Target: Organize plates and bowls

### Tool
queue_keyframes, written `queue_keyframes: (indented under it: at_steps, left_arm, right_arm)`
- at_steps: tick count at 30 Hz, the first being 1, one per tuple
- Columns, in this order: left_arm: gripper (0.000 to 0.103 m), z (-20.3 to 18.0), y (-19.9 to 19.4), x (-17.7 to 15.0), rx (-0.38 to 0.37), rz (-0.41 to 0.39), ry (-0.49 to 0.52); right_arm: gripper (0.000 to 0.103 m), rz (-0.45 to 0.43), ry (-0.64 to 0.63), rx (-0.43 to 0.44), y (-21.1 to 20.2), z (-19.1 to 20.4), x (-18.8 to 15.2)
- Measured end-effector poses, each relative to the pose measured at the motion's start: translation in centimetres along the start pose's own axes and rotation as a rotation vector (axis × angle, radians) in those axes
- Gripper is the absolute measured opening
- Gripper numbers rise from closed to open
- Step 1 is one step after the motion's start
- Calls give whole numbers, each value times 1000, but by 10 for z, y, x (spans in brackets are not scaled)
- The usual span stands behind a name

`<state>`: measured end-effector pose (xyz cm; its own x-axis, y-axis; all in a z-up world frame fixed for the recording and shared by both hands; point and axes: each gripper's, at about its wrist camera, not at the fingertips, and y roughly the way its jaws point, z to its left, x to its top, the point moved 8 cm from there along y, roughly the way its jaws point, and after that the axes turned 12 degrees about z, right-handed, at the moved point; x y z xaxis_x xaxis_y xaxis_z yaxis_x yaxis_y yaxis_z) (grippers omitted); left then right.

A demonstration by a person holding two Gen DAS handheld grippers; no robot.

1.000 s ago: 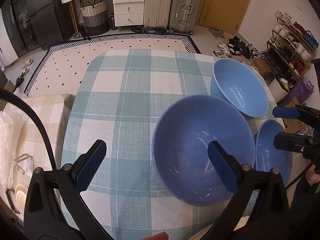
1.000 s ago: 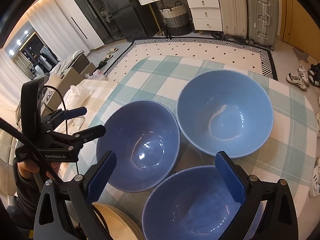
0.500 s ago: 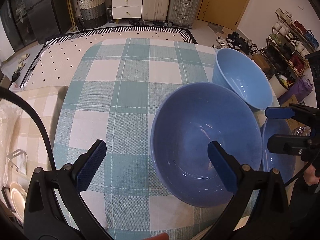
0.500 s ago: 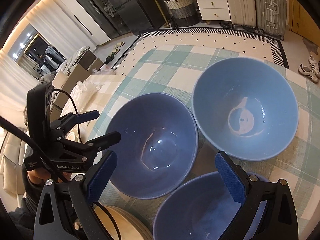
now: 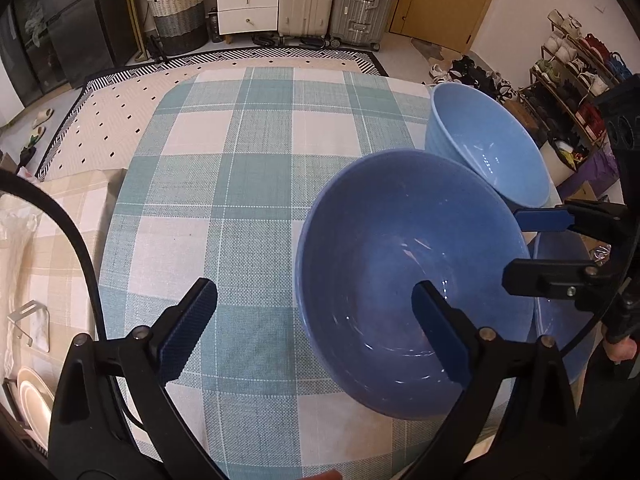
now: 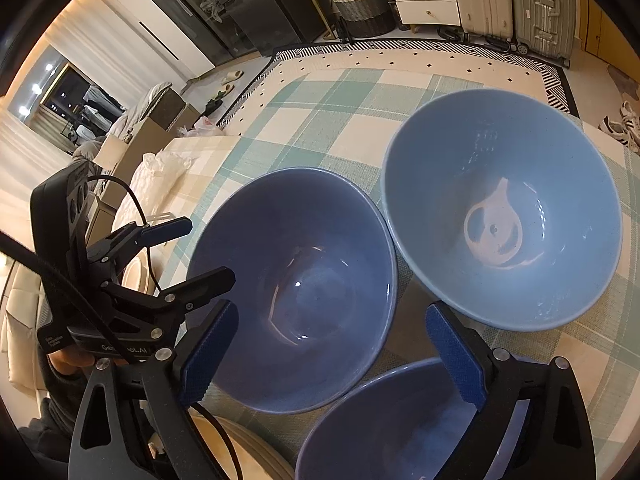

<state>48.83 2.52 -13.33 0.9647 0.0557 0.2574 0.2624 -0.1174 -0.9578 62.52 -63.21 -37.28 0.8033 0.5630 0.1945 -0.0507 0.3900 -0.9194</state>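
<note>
Three blue bowls crowd one side of a desk (image 5: 248, 208) covered in green-and-white check cloth, and two hand-held claws hang over them, both pointing steeply down. The left claw (image 5: 316, 332) stands released and wide: its right finger hangs inside the dark blue bowl (image 5: 384, 240) while its left finger sits out over bare cloth, so the bowl's near-left rim lies in the gap between them, with no pad touching it. The right claw (image 6: 336, 354) has its jaws easing inward, though nothing is pressed between them; its left finger hangs over that same bowl's near wall and its right finger over the rim of the nearest bowl (image 6: 400, 420), which lies directly below it at the desk's near edge. The pale blue bowl (image 6: 500, 208) sits farthest out, rim almost touching the dark one. By this reading each claw is nearest a different bowl, left to the middle one, right to the closest. Cream plates (image 6: 256, 452) peek in at the lower-left edge.
</note>
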Motion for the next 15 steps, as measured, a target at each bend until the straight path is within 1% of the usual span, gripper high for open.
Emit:
queue_keyframes:
  at_steps: [3, 6, 7, 9, 11, 13, 15]
  left_arm:
    - [94, -1, 2, -1, -3, 6, 2]
    - [91, -1, 6, -2, -10, 16, 0]
    - [89, -1, 7, -2, -17, 19, -1]
    - [85, -2, 10, -3, -46, 33, -1]
    - [81, -2, 12, -4, -39, 39, 2]
    - [77, -2, 15, -5, -34, 43, 6]
    - [73, -3, 17, -7, -44, 55, 9]
  right_arm:
    - [88, 5, 1, -5, 3, -1, 1]
    - [87, 8, 0, -8, 5, -1, 2]
    - [86, 9, -1, -10, 6, -1, 1]
    - [79, 13, 0, -19, 8, -1, 1]
    - [75, 14, -2, -42, 10, -2, 2]
    - [72, 17, -6, -38, 11, -2, 2]
    - [71, 19, -10, -41, 12, -1, 2]
